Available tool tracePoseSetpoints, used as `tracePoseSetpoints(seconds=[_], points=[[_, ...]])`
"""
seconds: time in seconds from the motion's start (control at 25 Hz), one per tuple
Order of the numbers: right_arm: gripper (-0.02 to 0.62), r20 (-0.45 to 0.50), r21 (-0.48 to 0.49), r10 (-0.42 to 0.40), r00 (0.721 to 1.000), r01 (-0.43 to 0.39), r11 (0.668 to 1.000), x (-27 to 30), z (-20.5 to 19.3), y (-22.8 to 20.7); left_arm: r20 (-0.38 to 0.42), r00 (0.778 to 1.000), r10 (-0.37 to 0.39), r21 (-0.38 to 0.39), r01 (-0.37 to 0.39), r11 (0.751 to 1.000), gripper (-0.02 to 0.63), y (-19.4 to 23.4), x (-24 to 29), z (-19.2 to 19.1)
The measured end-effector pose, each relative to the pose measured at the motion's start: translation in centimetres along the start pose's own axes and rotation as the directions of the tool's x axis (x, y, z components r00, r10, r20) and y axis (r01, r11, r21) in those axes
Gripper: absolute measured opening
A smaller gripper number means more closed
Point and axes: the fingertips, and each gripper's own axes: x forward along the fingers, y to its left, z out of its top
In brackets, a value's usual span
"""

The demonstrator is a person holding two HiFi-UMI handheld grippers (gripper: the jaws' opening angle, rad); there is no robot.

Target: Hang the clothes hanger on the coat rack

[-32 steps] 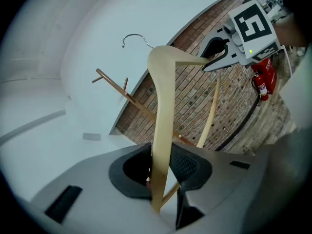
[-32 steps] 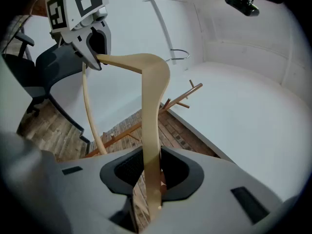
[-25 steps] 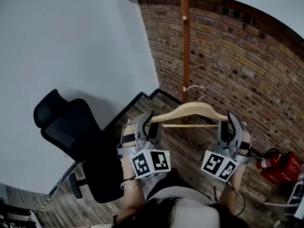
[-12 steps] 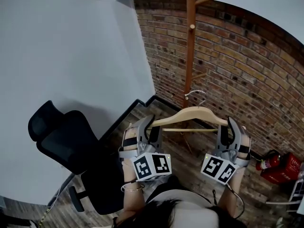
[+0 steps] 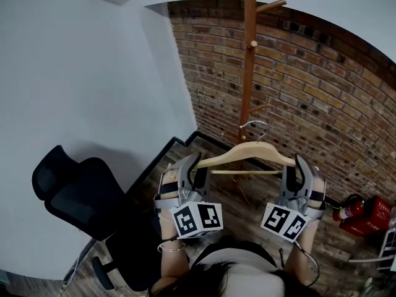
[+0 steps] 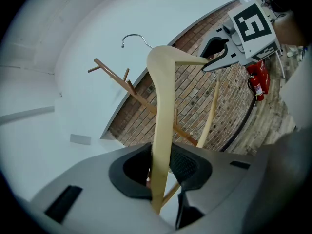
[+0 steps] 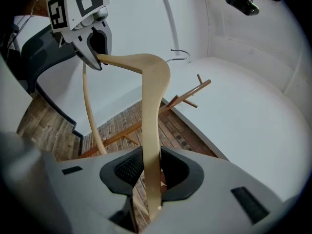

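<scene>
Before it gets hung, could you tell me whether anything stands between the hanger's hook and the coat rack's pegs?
Nothing visible does. The left gripper and right gripper hold the hanger by its ends, its hook near the coat rack. Only open air lies between the hook and the upper peg.

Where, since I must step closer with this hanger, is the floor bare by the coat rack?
Bare wooden floor lies under the hanger, up to the coat rack. Left is crowded by the office chair; right, along the brick wall, by a fire extinguisher.
</scene>
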Motion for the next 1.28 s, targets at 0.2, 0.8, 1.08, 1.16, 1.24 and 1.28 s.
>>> tracePoseSetpoints(seconds=[0.2, 0.8, 1.08, 1.16, 1.24, 1.28], points=[[0.114, -0.008, 0.000, 0.000, 1.000, 0.000, 1.000, 0.7, 0.4, 0.3, 0.011, 1.000, -0.007, 0.020, 0.007, 1.000, 0.107, 0.3, 0.8, -0.6], [0.114, 0.001, 0.002, 0.013, 1.000, -0.013, 1.000, 4.6, 0.6, 0.8, 0.003, 1.000, -0.005, 0.044, 0.004, 0.999, 0.106, 1.2, 4.5, -1.5], [0.115, 0.016, 0.014, 0.020, 1.000, -0.020, 1.000, 7.3, 0.2, 0.2, -0.005, 1.000, 0.010, 0.051, -0.010, 0.999, 0.106, 1.8, 6.7, -0.7], [0.115, 0.019, 0.017, 0.023, 1.000, -0.024, 1.000, 8.1, 0.2, 0.0, -0.010, 1.000, 0.011, 0.042, -0.010, 0.999, 0.106, 2.1, 7.4, -0.4], [0.115, 0.022, 0.019, 0.026, 0.999, -0.026, 0.999, 8.9, 0.1, -0.1, -0.013, 1.000, 0.012, 0.038, -0.011, 0.999, 0.106, 2.3, 8.0, -0.2], [0.115, 0.024, 0.020, 0.027, 0.999, -0.027, 0.999, 9.2, 0.1, -0.2, -0.014, 1.000, 0.013, 0.039, -0.012, 0.999, 0.106, 2.4, 8.3, -0.2]])
